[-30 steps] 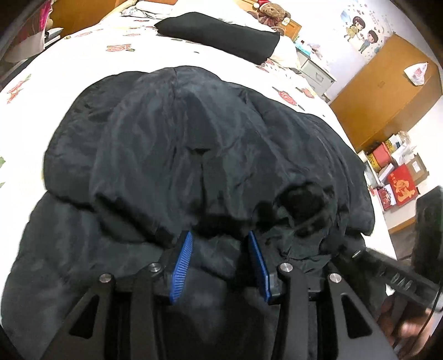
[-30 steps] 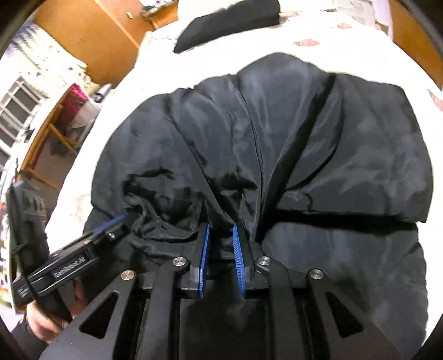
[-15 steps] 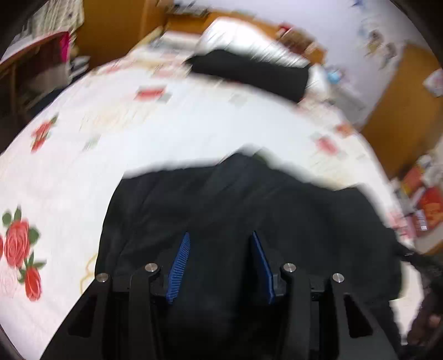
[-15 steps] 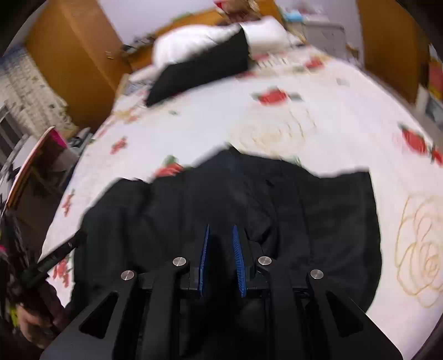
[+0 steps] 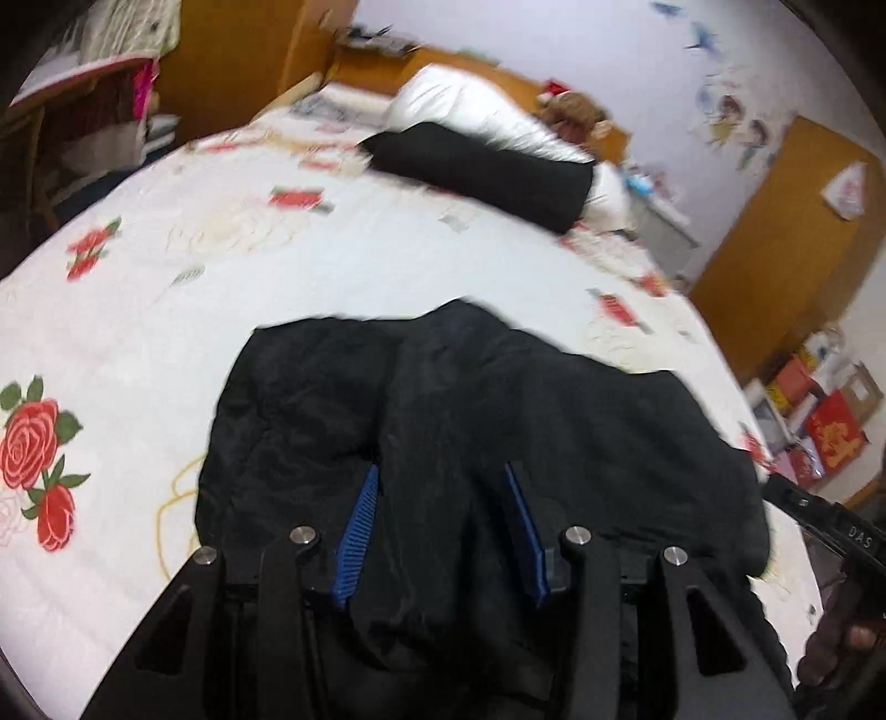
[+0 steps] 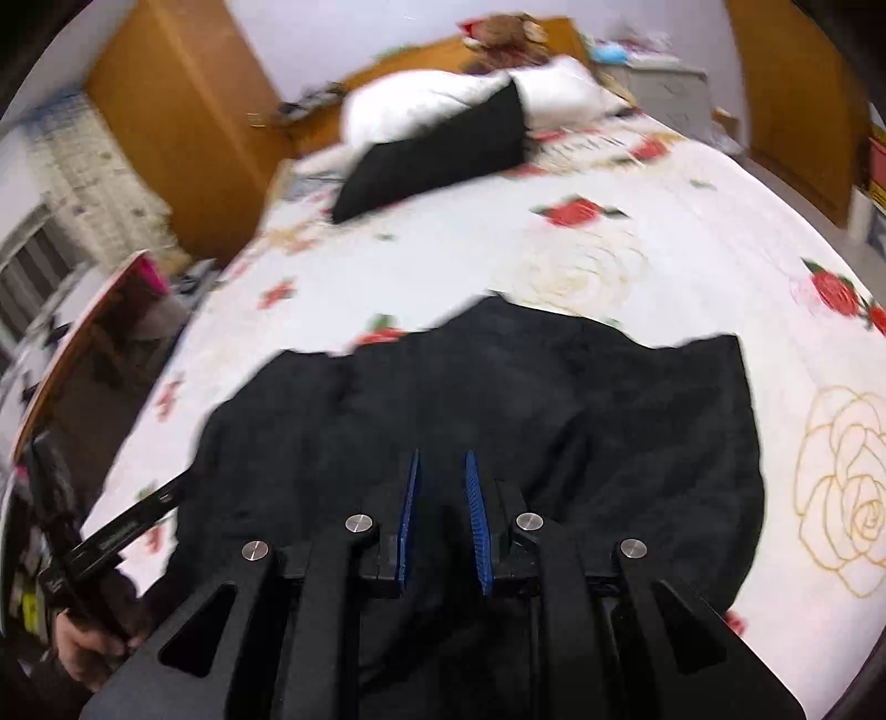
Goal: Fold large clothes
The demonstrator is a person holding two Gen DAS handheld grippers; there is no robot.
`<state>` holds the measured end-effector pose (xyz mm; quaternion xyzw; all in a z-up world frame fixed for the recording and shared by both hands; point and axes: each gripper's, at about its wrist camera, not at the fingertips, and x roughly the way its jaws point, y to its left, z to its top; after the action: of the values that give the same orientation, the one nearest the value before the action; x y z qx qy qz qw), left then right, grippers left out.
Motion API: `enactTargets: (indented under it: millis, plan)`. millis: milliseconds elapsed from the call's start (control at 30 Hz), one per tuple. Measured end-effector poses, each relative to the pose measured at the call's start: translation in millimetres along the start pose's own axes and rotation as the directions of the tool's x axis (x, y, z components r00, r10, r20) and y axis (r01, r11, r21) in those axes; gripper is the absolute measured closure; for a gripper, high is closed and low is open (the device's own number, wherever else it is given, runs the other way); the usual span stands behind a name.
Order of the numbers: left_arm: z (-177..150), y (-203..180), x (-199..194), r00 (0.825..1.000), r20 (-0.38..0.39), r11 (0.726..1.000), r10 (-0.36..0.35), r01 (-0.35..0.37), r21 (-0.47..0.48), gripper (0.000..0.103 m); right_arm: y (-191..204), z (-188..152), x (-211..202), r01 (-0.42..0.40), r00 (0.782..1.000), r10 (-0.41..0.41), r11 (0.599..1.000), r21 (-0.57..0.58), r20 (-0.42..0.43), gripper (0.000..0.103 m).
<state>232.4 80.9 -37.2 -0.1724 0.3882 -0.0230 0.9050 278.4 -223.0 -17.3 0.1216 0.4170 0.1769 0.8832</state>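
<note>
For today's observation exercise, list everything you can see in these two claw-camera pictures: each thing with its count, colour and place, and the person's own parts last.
coat: one, black, near end of the bed, its near edge gripped in both claws
bed: one, white sheet with red roses, fills the middle
folded garment: one, black, far end of the bed, against the pillow
pillow: one, white, at the headboard
soft toy: one, brown, on the headboard; blurred
wardrobe: one, orange-brown wood, far left in the right wrist view
nightstand: one, grey, beside the bed head
boxes: several, red, on the floor to the right
left claw: one, black with blue pads, shut on coat fabric
right claw: one, black with blue pads, shut on coat fabric
</note>
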Motion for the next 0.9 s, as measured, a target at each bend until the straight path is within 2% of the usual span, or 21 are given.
enactTargets:
  millis: [67,133,200,300,333,467,567,667,767,900]
  plan:
    - [-9,-15,0,1.000,0.001,0.998,-0.005,0.005,0.070,0.055,15,-10,6,-0.033,0.999,0.032,0.998,-0.049,-0.032,0.085]
    - [-21,-20,16,0.998,-0.044,0.992,0.047,-0.042,0.118,0.055,17,-21,26,-0.017,0.996,0.011,0.998,-0.066,-0.091,0.085]
    - [-31,-7,34,0.991,-0.103,0.992,0.086,-0.075,0.102,0.053,6,-32,48,0.024,0.988,-0.031,0.999,-0.047,-0.150,0.085]
    - [-35,21,40,0.992,-0.126,0.999,0.010,-0.015,-0.035,0.053,-10,-42,62,-0.005,0.987,0.004,1.000,-0.004,-0.163,0.087]
    - [-35,25,40,0.992,-0.125,0.999,-0.002,-0.005,-0.055,0.053,-9,-43,64,-0.003,0.987,0.001,1.000,-0.011,-0.161,0.087]
    - [-34,23,37,0.992,-0.124,0.998,0.020,-0.026,-0.048,0.053,-4,-46,68,0.017,0.985,-0.027,0.998,-0.057,-0.169,0.087]
    - [-37,22,20,0.991,-0.129,0.997,0.036,-0.043,-0.058,0.053,1,-40,53,0.012,0.982,-0.024,0.998,-0.067,-0.185,0.085]
    - [-41,26,-2,0.993,-0.112,0.996,0.039,-0.048,-0.076,0.053,4,-35,23,-0.012,0.992,0.002,0.997,-0.076,-0.125,0.085]
    - [-36,29,-19,0.996,-0.071,0.993,0.056,-0.063,-0.098,0.054,-2,-14,-5,-0.016,1.000,0.014,0.998,-0.067,-0.022,0.085]
    - [-13,22,-24,0.997,0.001,0.994,0.071,-0.071,-0.088,0.055,-21,13,2,0.042,0.999,-0.042,0.998,-0.043,0.020,0.085]
